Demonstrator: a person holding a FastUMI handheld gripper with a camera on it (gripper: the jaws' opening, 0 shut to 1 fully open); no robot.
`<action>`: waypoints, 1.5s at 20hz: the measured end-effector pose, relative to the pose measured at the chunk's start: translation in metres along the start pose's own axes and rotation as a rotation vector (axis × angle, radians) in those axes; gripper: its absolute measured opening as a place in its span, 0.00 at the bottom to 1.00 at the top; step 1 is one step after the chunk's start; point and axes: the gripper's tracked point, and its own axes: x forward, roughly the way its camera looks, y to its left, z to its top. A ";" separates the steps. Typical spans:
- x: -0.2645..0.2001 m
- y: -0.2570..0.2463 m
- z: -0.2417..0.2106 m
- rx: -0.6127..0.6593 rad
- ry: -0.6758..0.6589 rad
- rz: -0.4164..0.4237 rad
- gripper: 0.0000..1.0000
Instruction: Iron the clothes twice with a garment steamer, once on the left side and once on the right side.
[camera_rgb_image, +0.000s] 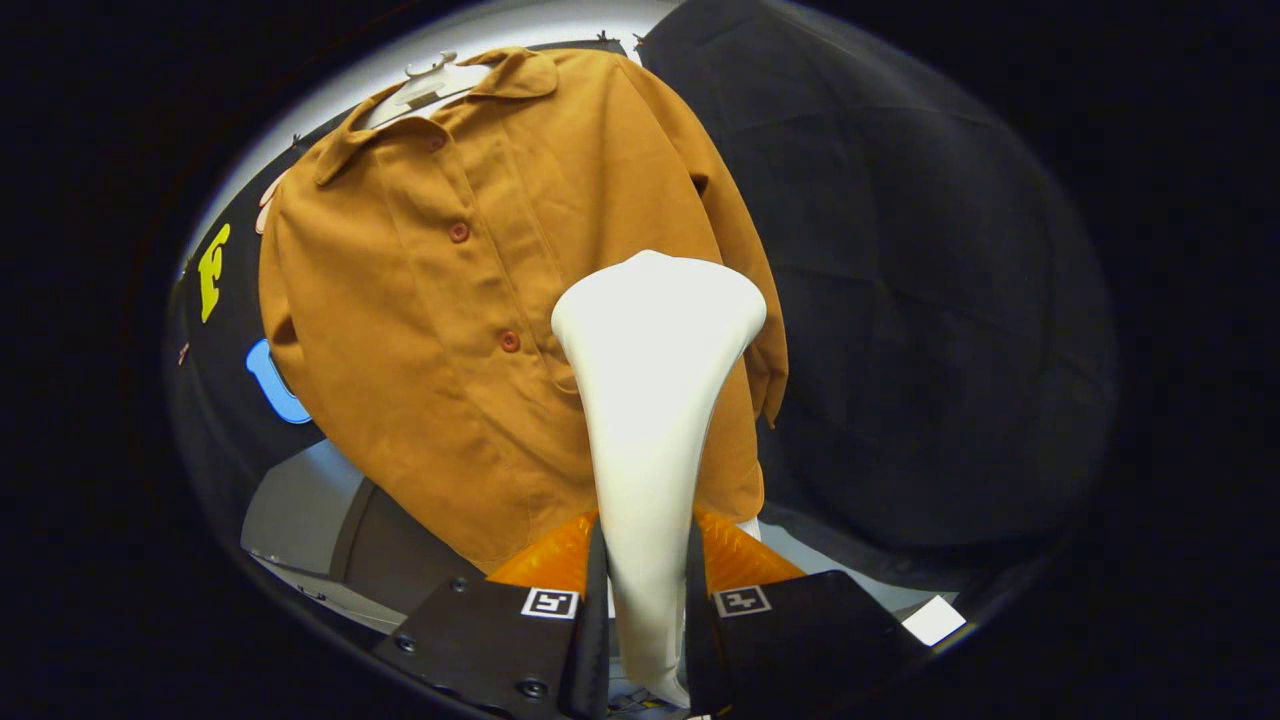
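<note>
Fingers closed on the handle of the garment steamer (650, 400), one pad (597, 590) pressing each side of the white neck; grip sits low on the handle, the wide head well beyond my gripper (645, 600)

Shirt (480, 300): mustard-brown, button-front, collar up, hanging on a pale hanger (430, 80) against the booth's black cloth wall (900, 250). It hangs tilted in my view, so I am probably holding the tool canted

Steamer head is over the shirt's side of the placket that lies toward the loose sleeve, about level with the lower button (510, 341). Cannot tell whether the face is touching the fabric or just off it; I see only the head's back

Judgement: I am partway down a pass on one side; nothing here tells me which pass it is

What could go wrong:
- Head is far from the grip, so any drag from the cloth could twist the handle between my pads and turn the face off the fabric
- Shirt hangs free from one hanger; pushing too hard could swing it away or bunch it, leaving creases
- The hanging sleeve (765, 350) is just beside the head; drifting that way could catch the cuff and fold it under
- Drifting toward the button line would blur left and right passes
</note>
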 end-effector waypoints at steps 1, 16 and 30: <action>-0.009 0.008 0.009 -0.012 -0.025 -0.006 0.34; -0.140 0.220 0.092 -0.199 -0.360 0.123 0.34; -0.225 0.401 0.047 -0.279 -0.397 0.361 0.34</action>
